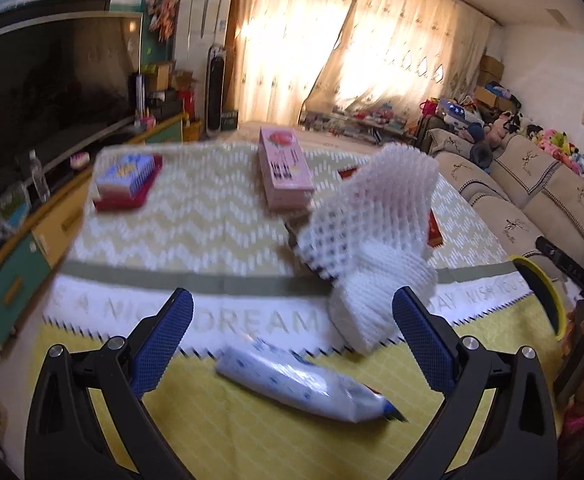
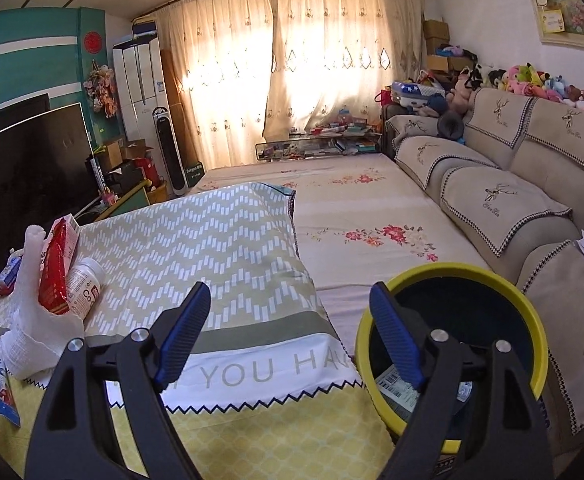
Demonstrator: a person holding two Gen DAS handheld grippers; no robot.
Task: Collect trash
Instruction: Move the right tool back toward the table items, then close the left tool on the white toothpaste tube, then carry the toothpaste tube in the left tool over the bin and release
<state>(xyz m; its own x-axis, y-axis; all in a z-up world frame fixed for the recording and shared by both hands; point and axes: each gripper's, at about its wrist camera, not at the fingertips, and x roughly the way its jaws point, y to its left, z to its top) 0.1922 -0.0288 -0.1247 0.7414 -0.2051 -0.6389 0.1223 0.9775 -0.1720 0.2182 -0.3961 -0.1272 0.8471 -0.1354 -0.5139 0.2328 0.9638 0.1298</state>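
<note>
1. Trash: blue-white wrapper (image 1: 303, 386) flat on yellow cloth (image 1: 220, 432), just ahead of left gripper (image 1: 292, 344), between its tips; long axis slanting left-to-right across jaw line. Foam net (image 1: 371, 240) just beyond, to the right.
2. Left jaws wide, empty. Nearer hand for wrapper, by far.
3. Right gripper (image 2: 292, 336) wide too, nothing held, tips beside yellow bin (image 2: 451, 344); paper already inside.
4. Surface: soft patterned cloth over table, sofa (image 2: 511, 200) alongside, curtains (image 2: 292, 60) lit behind. Pic blurry.

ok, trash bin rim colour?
Yellow rim on the trash bin, dark inside. Clearest in the right wrist view.
</note>
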